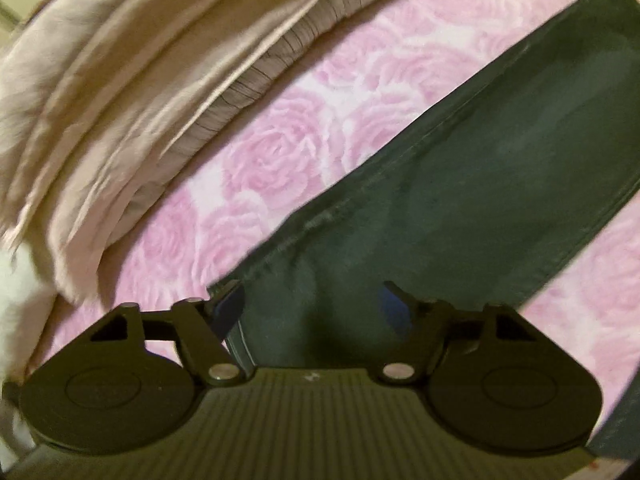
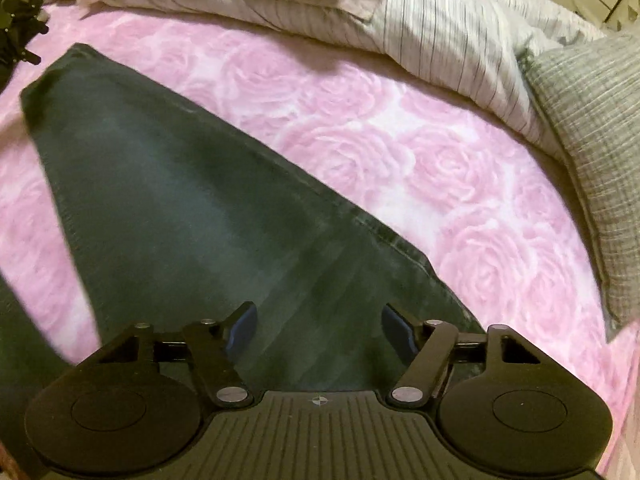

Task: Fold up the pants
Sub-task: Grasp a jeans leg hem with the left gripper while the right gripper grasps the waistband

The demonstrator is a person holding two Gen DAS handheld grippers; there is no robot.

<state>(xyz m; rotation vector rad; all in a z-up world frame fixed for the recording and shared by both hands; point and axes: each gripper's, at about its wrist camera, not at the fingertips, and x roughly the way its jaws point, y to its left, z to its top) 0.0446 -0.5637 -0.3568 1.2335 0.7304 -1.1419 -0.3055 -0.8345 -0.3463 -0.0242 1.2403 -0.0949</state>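
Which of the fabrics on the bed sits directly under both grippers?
The dark green pants, lying flat on the pink rose-patterned blanket. The striped bedding and checked pillow are pale and piled along the far edge.

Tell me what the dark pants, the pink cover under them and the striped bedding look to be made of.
Pants: probably denim or heavy cotton twill, matte dark green-grey, with stitched seams along the edges. Pink cover: seemingly soft plush or fleece, with a raised rose pattern. Striped bedding: likely thin woven cotton, pale with fine dark lines, creased. Blur leaves all three uncertain.
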